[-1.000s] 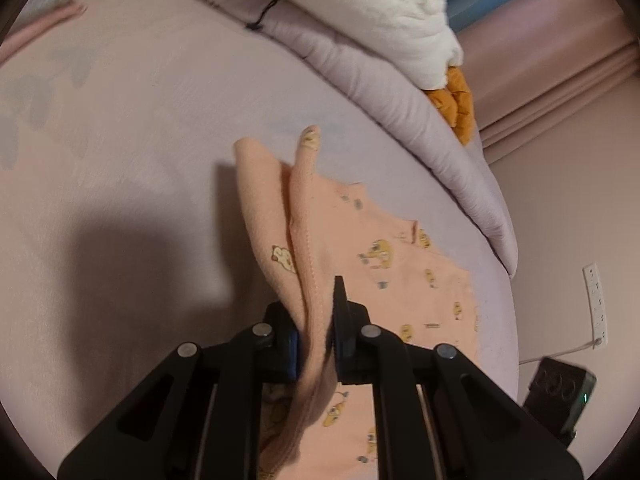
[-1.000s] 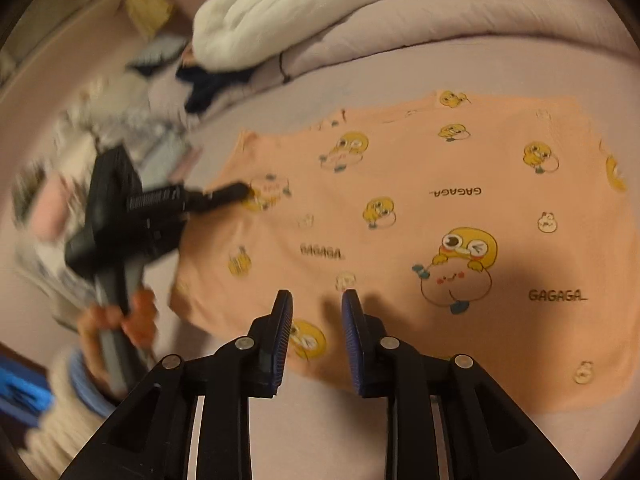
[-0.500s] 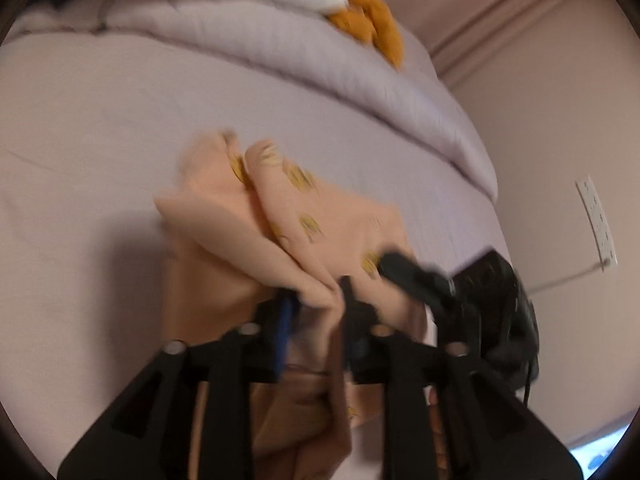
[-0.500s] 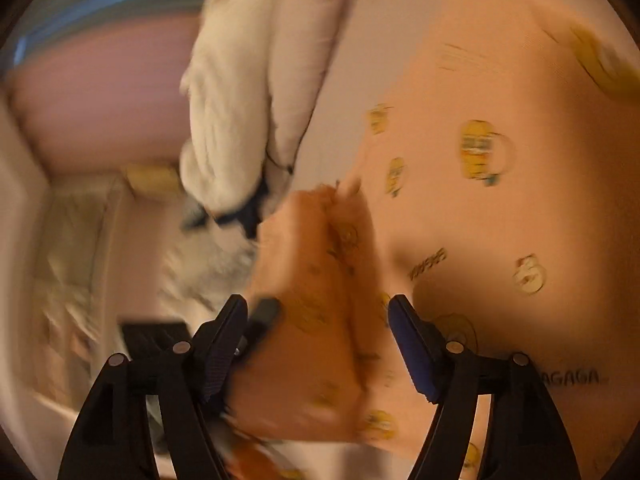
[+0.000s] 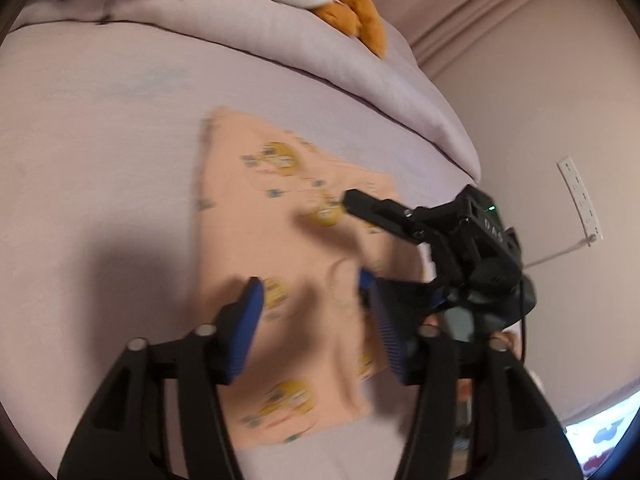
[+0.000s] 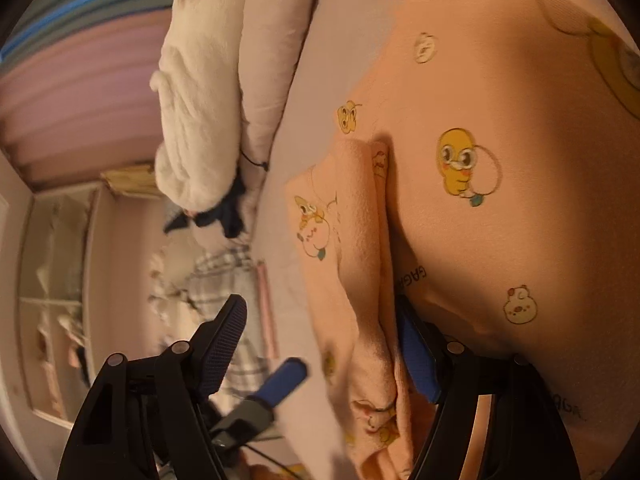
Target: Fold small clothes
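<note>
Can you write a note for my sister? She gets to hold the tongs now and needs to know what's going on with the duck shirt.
Left tongs: open, jaws have just been opening; they let go of the shirt, which lies below them on the bed.
Right tongs: open; a raised fold of the shirt stands between the jaws, not pinched.
Done: one side of the shirt is folded over.
Left: flatten that fold, fold the rest, tidy it into a small stack.
</note>
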Available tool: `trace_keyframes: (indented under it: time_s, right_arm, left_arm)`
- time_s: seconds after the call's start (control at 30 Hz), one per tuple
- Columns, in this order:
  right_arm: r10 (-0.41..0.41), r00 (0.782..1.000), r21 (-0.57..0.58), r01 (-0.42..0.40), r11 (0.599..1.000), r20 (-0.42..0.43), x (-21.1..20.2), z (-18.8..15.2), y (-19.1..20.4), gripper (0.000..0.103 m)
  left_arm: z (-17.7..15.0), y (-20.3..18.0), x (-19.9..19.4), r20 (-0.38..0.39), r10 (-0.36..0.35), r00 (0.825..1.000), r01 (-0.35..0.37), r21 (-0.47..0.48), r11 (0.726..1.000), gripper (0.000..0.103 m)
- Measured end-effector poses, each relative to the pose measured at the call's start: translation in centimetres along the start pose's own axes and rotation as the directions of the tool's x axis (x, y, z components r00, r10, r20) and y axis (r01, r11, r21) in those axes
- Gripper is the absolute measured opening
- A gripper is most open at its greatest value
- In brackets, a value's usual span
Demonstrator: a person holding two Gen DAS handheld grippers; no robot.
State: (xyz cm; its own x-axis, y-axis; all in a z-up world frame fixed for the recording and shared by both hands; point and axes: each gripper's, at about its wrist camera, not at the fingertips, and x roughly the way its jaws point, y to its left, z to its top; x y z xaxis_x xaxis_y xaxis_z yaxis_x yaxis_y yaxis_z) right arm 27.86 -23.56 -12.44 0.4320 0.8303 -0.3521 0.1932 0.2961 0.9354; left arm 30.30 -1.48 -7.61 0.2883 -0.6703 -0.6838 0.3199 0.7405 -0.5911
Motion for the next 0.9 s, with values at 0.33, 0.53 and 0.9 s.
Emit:
trace_keyframes:
  time_s: [0.33,0.53,0.9]
  right_arm:
    - [-0.37,0.92,-0.269,0.391,0.88,0.128,2.0,0.0,3.1,0.014]
    - [-0.387,0.885,-0.371,0.462,0.806,0.26,-2.2,1.0,5.9,0.008]
    - [-0.465,0.808,-0.263,0.568,0.78,0.362,-8.1,4.4,2.3,0.008]
  left_arm:
    - [-4.2,4.5,-2.1,0.003,0.016,1.0,-0.016,-0.113,0.994,0.058]
    - [-4.7,4.2,-2.5,0.002,0.003,1.0,-0.003,-0.089,0.996,0.058]
    - [-3.5,0.7,-0.1,-0.019,-0.019,1.0,0.018,-0.025,1.0,0.058]
